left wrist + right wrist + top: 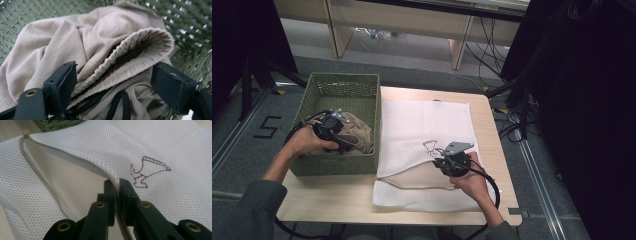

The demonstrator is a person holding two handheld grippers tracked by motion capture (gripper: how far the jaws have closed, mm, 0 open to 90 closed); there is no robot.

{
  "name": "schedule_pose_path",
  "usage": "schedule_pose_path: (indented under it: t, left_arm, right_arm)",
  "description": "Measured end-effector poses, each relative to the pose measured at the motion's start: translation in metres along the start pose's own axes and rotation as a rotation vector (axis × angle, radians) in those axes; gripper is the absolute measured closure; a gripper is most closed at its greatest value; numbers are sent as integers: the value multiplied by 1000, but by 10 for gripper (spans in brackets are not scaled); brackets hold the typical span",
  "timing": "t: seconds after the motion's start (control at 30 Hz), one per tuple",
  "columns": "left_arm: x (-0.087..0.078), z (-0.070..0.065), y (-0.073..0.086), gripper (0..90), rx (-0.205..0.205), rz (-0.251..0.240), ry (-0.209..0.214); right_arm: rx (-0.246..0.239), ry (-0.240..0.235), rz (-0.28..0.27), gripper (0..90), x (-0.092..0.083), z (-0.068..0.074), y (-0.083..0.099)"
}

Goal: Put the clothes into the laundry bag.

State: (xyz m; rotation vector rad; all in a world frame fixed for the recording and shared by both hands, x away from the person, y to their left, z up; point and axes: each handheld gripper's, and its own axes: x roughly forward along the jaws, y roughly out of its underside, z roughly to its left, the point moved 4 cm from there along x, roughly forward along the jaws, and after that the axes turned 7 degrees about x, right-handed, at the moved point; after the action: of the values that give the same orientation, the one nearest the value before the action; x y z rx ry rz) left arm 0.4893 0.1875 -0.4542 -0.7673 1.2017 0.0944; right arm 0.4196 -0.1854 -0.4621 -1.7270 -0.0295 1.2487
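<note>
The right gripper is clenched on the zippered edge of the white mesh laundry bag, lifting its mouth off the wooden bench. The left gripper hangs released over the crumpled beige cloth garment, which lies in the green woven basket.

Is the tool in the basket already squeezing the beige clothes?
No, the left tool has its jaws spread wide on either side of the clothes, not pressing them.

White mesh bag, woven basket, matt cloth
</note>
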Motion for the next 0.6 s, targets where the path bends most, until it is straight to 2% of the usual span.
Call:
schedule_pose_path:
  t: [0.03, 0.07, 0.13, 0.2, 0.23, 0.33, 0.4, 0.43, 0.53, 0.6]
  left_arm:
    - [2, 0, 0, 207, 6, 19, 0]
    - [3, 1, 0, 207, 9, 30, -2]
    - [7, 3, 1, 207, 38, 63, -17]
    - [12, 5, 1, 217, 51, 92, -32]
    - [14, 5, 1, 262, 70, 97, -28]
    - [21, 8, 1, 520, 61, 100, -39]
    - [23, 11, 1, 613, 16, 83, -68]
    - [23, 14, 1, 634, -29, 72, -86]
    - [24, 21, -1, 644, -137, 34, -151]
    - [25, 23, -1, 634, -154, 30, -156]
  right_arm:
    - [10, 4, 5, 854, 0, 1, 0]
    - [-6, 2, 8, 854, 0, 0, 1]
    - [9, 3, 4, 854, -1, 1, 0]
    - [4, 3, 3, 854, -1, 0, 0]
    - [4, 3, 5, 854, -1, 1, 0]
    - [2, 4, 2, 854, -1, 0, 0]
    - [-9, 5, 3, 855, -1, -1, 0]
    - [-11, 5, 6, 854, -1, -1, 0]
    - [-9, 6, 2, 855, -1, -1, 0]
    - [-4, 3, 4, 855, 0, 0, 0]
